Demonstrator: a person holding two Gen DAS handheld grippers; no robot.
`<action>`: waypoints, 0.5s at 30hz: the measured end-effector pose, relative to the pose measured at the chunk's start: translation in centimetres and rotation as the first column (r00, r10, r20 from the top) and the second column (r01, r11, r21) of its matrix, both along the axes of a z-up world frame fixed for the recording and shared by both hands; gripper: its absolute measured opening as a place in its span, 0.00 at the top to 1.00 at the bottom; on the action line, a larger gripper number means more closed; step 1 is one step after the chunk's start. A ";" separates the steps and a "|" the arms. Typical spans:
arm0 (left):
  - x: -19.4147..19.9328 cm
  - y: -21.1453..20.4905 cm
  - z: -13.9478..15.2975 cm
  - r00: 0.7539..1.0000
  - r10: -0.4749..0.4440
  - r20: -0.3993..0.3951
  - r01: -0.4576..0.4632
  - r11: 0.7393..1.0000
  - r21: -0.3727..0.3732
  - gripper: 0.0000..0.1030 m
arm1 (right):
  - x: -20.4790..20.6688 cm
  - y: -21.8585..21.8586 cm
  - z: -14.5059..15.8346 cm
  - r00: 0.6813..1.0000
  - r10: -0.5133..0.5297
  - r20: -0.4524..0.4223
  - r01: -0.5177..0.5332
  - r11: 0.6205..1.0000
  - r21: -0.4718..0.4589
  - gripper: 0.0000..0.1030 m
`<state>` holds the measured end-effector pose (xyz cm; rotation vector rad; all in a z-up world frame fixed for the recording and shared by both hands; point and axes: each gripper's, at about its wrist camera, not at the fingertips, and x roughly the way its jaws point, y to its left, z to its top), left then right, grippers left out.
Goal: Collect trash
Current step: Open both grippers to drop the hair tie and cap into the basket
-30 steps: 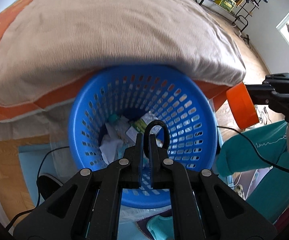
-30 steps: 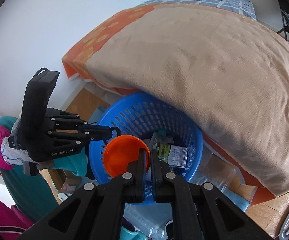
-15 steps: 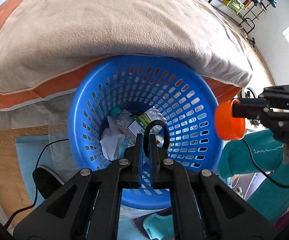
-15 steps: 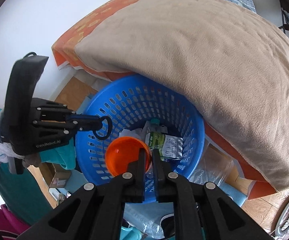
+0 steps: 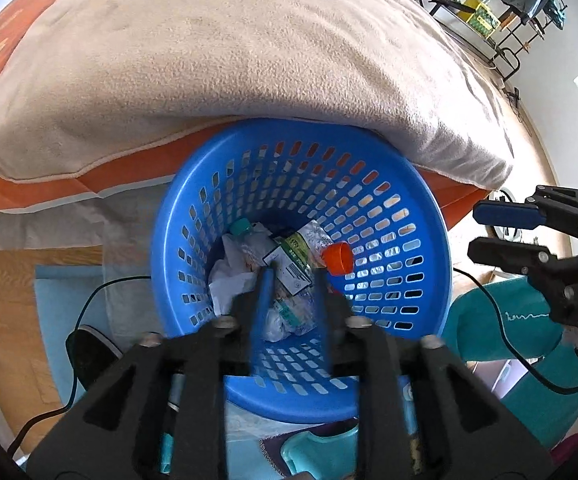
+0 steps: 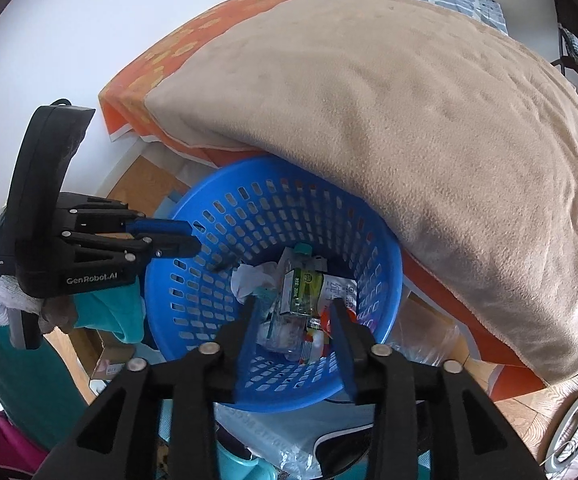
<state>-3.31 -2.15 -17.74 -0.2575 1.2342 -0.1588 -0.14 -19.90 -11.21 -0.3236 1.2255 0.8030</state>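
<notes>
Hovering over the blue basket [image 5: 429, 240], the left claw [image 5: 293, 270] has its fingers spread and holds nothing; the right claw [image 6: 295, 304] is likewise spread and empty above the same basket. Just beyond the left claw's right fingertip, an orange cup [image 5: 339, 258] lies on its side among the trash in the basket's bottom, beside a green-labelled bottle [image 5: 293, 264] and crumpled white paper [image 5: 229, 280]. Past the basket's far rim, a beige blanket [image 5: 229, 60] hangs over the bed's edge, touching the rim.
</notes>
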 end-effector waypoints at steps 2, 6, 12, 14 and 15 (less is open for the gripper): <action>0.0 0.1 0.2 1.000 0.011 0.008 -0.011 1.000 0.004 0.62 | -0.1 0.0 0.0 1.000 0.000 0.010 0.000 1.000 -0.004 0.46; 0.1 0.4 0.3 0.999 0.033 0.008 -0.033 0.999 0.012 0.59 | 0.0 0.0 0.2 1.000 -0.002 0.029 0.003 1.000 -0.013 0.35; 0.2 0.5 0.3 0.999 0.043 0.004 -0.043 0.999 0.015 0.51 | -0.2 0.1 0.4 0.999 -0.005 0.052 0.006 1.000 -0.026 0.25; 0.3 0.5 0.5 0.999 0.044 0.008 -0.044 0.999 0.017 0.51 | -0.2 0.1 0.6 0.998 -0.008 0.065 0.010 0.999 -0.031 0.23; 0.3 0.5 0.6 0.999 0.048 0.012 -0.048 0.999 0.015 0.51 | -0.2 0.1 0.6 0.997 -0.011 0.071 0.013 0.999 -0.032 0.22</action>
